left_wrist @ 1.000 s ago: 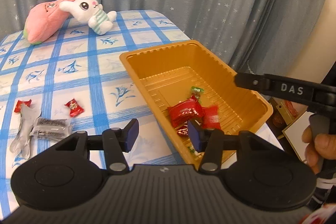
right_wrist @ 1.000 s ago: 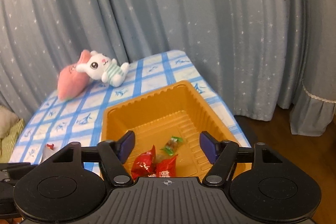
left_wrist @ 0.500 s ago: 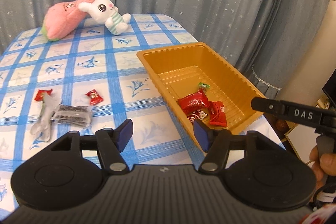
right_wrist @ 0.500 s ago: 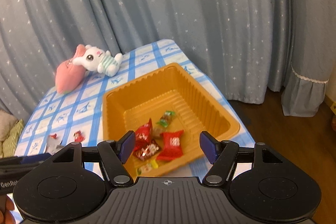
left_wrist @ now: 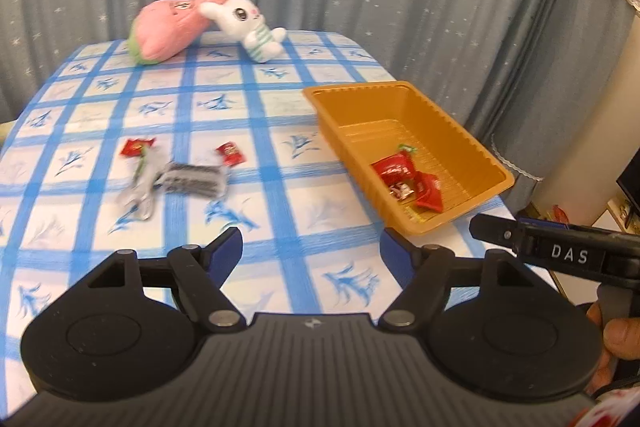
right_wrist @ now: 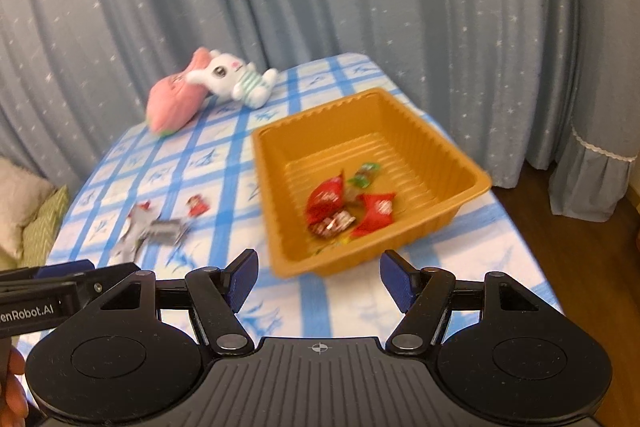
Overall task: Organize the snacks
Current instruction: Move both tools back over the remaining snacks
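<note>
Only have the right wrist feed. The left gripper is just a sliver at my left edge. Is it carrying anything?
Observer: No. The left gripper has nothing between its fingers, and its jaws are opening over bare tablecloth.
Operator: The loose snacks left of the tray are blurred here. What's out there?
Observer: One red candy, a second red candy, a dark striped packet and a silvery wrapper. All of them lie outside the orange tray.

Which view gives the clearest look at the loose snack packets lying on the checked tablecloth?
The left wrist view: the dark striped packet and two small red packets lie fairly sharp and unobstructed. The right wrist view shows them smaller, motion-blurred, near the left gripper's arm.
</note>
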`<control>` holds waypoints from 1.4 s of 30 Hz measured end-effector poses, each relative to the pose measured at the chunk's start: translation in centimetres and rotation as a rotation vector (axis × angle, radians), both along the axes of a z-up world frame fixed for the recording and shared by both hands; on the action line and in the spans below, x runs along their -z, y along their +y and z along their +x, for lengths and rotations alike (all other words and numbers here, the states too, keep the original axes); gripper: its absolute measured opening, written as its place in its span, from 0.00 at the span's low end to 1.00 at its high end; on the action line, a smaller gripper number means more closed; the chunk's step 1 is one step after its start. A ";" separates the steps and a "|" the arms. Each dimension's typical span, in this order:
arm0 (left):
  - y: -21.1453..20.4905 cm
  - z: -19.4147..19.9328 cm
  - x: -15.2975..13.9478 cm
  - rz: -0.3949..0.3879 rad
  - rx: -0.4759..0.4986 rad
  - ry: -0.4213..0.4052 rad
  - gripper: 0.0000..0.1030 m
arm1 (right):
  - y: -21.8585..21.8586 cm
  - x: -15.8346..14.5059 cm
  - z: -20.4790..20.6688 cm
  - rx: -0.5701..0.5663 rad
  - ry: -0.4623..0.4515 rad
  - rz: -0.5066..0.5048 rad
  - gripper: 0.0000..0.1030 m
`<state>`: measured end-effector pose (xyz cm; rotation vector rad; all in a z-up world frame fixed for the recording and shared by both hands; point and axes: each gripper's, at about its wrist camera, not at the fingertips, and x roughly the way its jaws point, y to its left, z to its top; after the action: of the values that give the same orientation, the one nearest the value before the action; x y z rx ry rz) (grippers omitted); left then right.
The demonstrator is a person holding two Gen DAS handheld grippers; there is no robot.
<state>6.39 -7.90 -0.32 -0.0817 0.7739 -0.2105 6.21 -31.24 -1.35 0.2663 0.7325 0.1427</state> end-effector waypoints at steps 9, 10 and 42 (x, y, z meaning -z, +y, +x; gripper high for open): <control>4.2 -2.3 -0.2 0.015 -0.084 -0.006 0.73 | 3.4 0.0 -1.5 -0.072 0.008 -0.013 0.66; 4.7 -2.4 -0.2 0.016 -0.092 -0.005 0.73 | 3.7 0.0 -1.5 -0.079 0.008 -0.014 0.66; 9.7 -1.9 0.3 0.049 -0.159 -0.001 0.76 | 8.7 0.3 -0.3 -0.194 -0.008 -0.053 0.66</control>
<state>4.52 1.77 -0.61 -0.0961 0.7678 -0.0406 5.95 -22.54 -1.63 0.1437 0.7530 0.3080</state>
